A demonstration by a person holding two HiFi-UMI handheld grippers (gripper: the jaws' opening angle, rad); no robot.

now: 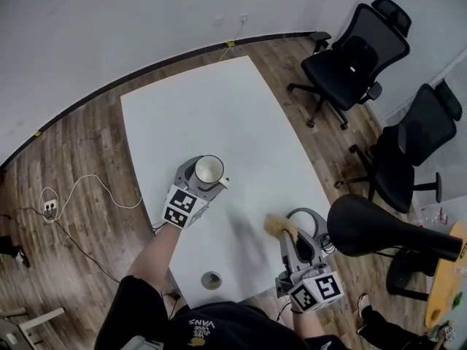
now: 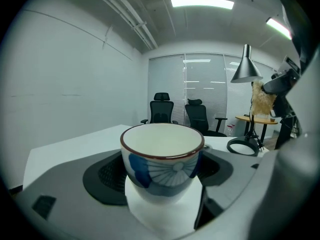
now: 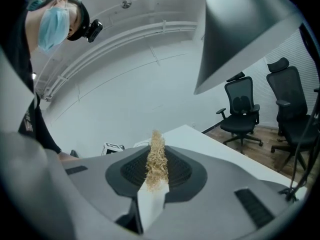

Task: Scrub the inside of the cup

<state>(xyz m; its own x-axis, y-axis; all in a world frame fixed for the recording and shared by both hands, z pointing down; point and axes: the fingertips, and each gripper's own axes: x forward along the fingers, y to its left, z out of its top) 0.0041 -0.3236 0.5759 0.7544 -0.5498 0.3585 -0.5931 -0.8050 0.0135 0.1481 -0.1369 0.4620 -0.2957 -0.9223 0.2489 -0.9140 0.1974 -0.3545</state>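
White table (image 1: 219, 100) below: left gripper (image 1: 205, 175) fingers clamp cup (image 1: 209, 169) (blue-patterned); right gripper (image 1: 289, 238) fingers pinch fibrous scrubber (image 1: 279, 226).

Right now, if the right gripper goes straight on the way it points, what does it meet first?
Probably nothing near. The right gripper, shut on the scrubber, points along the white table toward the far wall. The cup lies left of that line. Height above the table is unclear.
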